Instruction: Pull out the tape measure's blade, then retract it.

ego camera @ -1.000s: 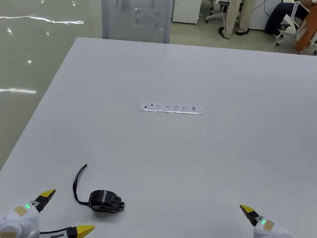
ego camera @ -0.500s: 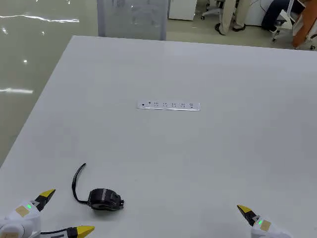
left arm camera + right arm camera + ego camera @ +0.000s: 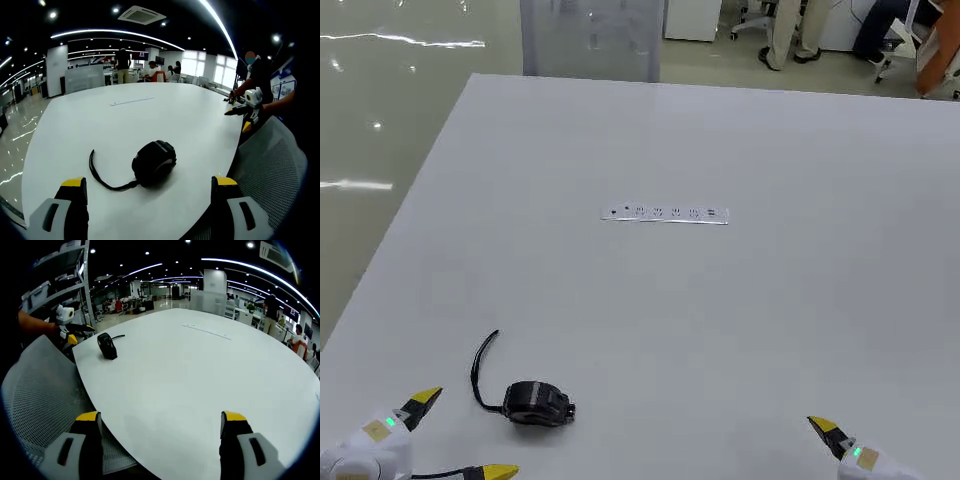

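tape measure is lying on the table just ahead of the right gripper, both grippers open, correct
No: the tape measure lies just ahead of the left gripper, not the right gripper, as the left gripper view shows. Both grippers are open.

We see a black tape measure [image 3: 538, 404], a compact rounded case lying on the white worktop [image 3: 720, 300] with its blade wound in. Its black wrist strap [image 3: 480, 365] curls away from the case. It sits just ahead of our left claw [image 3: 462, 433], well apart from the right claw [image 3: 160, 416].
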